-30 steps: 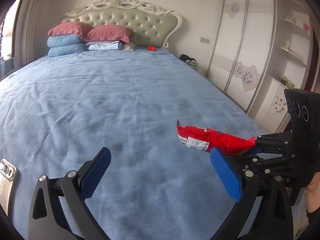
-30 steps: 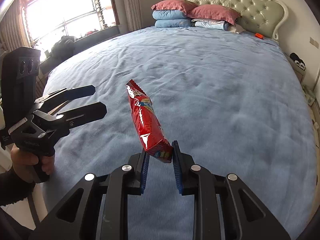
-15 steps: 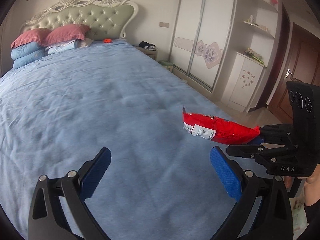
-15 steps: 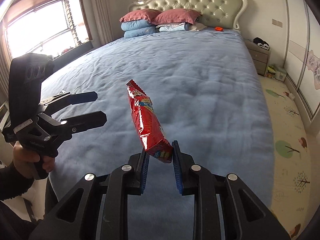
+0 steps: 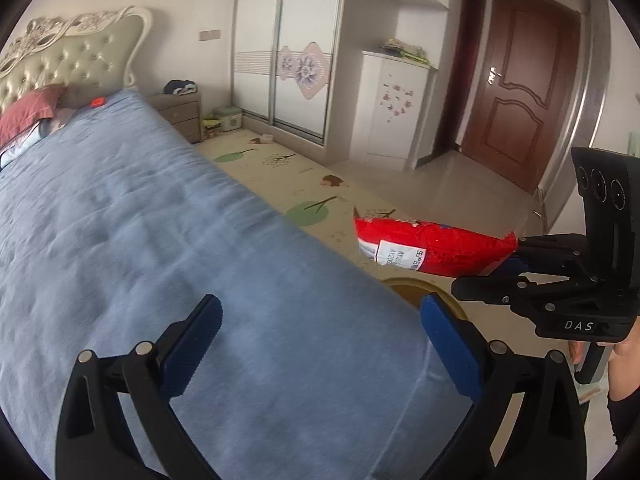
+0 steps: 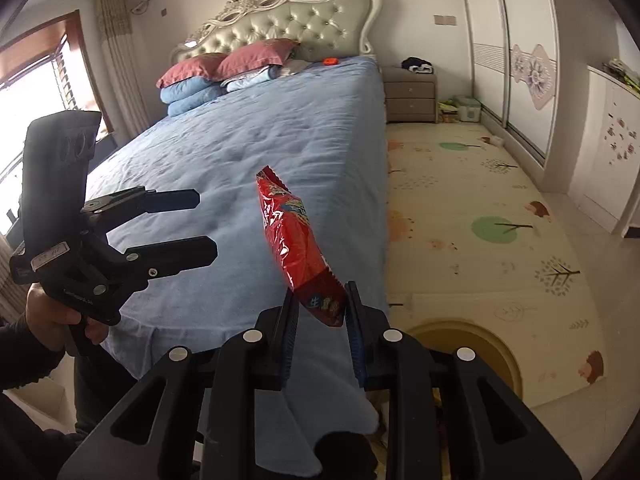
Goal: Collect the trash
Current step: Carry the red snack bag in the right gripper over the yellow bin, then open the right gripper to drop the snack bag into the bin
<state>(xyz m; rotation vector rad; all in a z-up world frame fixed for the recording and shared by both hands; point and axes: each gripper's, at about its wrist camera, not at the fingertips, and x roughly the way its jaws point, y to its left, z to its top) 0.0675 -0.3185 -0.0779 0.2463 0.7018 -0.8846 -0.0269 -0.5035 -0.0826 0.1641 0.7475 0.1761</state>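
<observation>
A red snack bag (image 6: 292, 236) sticks up from my right gripper (image 6: 322, 308), whose blue pads are shut on the bag's lower end. In the left wrist view the same bag (image 5: 436, 246) juts leftward from the right gripper (image 5: 514, 258), over the floor mat just past the bed's corner. My left gripper (image 5: 320, 320) is open and holds nothing, above the blue bed cover (image 5: 160, 240). It also shows at the left of the right wrist view as the left gripper (image 6: 206, 224), jaws apart. A round bin's tan rim (image 6: 492, 340) lies on the floor below the bag, partly hidden by the gripper; the bin rim (image 5: 408, 282) peeks past the bed corner.
The bed (image 6: 300, 128) fills the left, with pillows (image 6: 224, 68) and a small orange item (image 6: 331, 61) near the headboard. A patterned play mat (image 6: 480, 208) covers the floor to the right. A nightstand (image 6: 410, 94), sliding wardrobe (image 5: 296, 60) and brown door (image 5: 520, 92) stand beyond.
Both grippers have swung right, from over the bed to its corner; the floor mat, door and bin rim came into view. The bag stays held and the left jaws stay apart.
</observation>
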